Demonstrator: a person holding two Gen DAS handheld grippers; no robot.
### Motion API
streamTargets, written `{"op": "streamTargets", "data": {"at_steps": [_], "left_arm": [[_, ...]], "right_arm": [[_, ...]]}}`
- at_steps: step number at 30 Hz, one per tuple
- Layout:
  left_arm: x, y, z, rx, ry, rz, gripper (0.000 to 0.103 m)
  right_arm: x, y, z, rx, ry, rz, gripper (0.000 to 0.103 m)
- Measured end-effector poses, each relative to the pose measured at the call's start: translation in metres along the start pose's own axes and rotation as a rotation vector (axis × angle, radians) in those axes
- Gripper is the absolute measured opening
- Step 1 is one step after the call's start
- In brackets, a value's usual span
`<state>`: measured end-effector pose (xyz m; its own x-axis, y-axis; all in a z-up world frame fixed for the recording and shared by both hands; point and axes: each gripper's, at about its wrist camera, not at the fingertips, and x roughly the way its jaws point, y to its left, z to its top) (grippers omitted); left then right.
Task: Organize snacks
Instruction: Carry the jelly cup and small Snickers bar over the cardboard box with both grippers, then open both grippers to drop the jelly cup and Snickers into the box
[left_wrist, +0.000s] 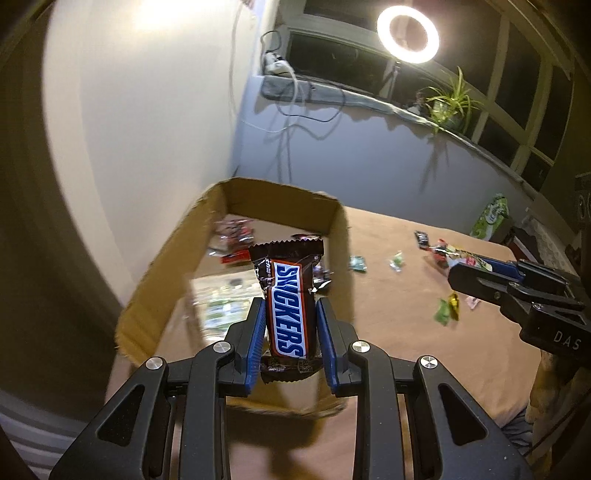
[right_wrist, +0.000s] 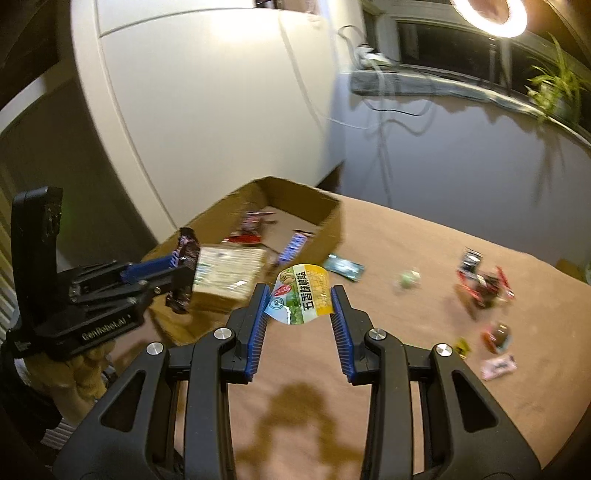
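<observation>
Nearest the lens, left gripper (left_wrist: 290, 325) pinches a Snickers bar (left_wrist: 288, 302) upright btwn its blue pads, held over the cardboard box (left_wrist: 155, 284) at 11 o'clock. Box sits on a tan cloth (left_wrist: 406, 332) and holds a few wrappers plus a pale packet. White wall at 10 o'clock, bluish wall w/ dangling cables at 12, ring light (left_wrist: 408, 31) at 1, potted plant (left_wrist: 448, 101) on the sill at 2. Right gripper (right_wrist: 299, 299) pinches a yellow-green snack pouch (right_wrist: 301, 297) by its edges, just right of the box. Loose candies (right_wrist: 484, 282) scattered on the cloth at 3 o'clock, well apart.
</observation>
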<state>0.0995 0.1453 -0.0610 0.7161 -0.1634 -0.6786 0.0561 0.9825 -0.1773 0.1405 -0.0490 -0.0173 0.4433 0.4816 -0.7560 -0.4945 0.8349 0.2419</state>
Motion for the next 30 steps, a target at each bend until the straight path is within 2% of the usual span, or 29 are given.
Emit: {"op": "streamTargets", "data": {"at_steps": [11,23,30], "left_arm": [[-0.002,0.030,-0.005,-0.033,0.013,0.036,0.026],[0.000,0.040,-0.005,-0.046,0.021,0.044,0.026],[-0.001,0.039,-0.003,-0.040,0.018,0.053,0.027]], "right_arm": [[0.046,0.046,0.013,-0.063,0.051,0.063,0.035],[0.083,0.058,0.015,-0.071,0.106,0.085,0.036],[0.089,0.060,0.016,-0.067,0.117,0.086,0.043]]}}
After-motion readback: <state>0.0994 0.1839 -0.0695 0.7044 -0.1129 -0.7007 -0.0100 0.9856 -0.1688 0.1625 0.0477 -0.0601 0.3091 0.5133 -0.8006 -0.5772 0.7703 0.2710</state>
